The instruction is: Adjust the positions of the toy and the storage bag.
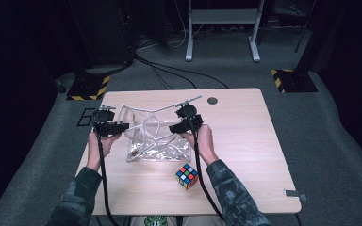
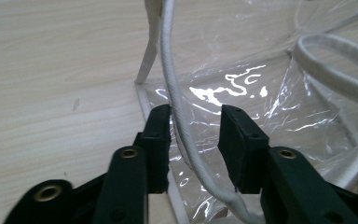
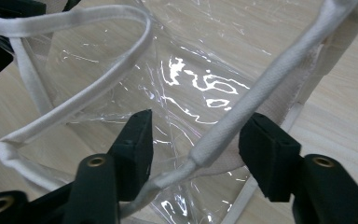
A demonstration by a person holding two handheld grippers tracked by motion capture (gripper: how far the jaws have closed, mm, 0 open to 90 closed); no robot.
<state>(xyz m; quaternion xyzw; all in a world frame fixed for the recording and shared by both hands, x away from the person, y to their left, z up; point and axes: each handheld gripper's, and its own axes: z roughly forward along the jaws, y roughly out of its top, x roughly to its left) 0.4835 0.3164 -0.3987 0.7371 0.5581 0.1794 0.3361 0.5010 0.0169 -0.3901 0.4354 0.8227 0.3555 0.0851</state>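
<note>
Clear plastic bag with white cord handles sits mid-tabletop, mouth held up. Left tool is at the bag's left edge, right tool at its right edge, probably to spread the mouth for loading. Left gripper view: jaws partly closed around a handle cord, cord against one pad, gap to the other, no clamp yet. Right gripper view: wider jaws straddle the other cord, untouched. High view adds the Rubik's cube, just in front of the bag on the person's side
</note>
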